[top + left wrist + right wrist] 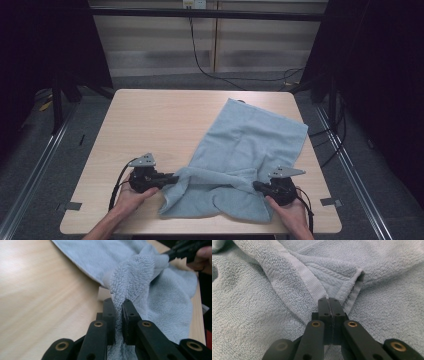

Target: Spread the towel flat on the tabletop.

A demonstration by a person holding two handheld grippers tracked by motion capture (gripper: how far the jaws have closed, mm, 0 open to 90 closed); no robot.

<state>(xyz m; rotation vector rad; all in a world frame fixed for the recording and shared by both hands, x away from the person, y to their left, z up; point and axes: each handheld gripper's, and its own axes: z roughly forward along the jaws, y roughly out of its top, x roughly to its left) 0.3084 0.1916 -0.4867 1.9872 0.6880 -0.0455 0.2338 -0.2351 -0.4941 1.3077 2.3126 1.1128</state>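
Note:
A light blue towel (250, 145) lies on the right half of the wooden table (150, 120), its far part flat and its near part bunched. My left gripper (174, 176) is at the towel's near left edge. In the left gripper view this gripper (118, 305) is shut on a thick fold of the towel (140, 272). My right gripper (257, 186) is at the near right, and in its own view the right gripper (328, 300) has its jaws pressed together where the towel's hem (310, 286) runs into the tips. A ridge of cloth stretches between the two grippers.
The table's left half is bare wood. The person's hands (131, 197) hold both grippers close to the table's front edge. In the left gripper view the right gripper (186, 248) and its hand are at the top right. Dark frame posts and cables stand around the table.

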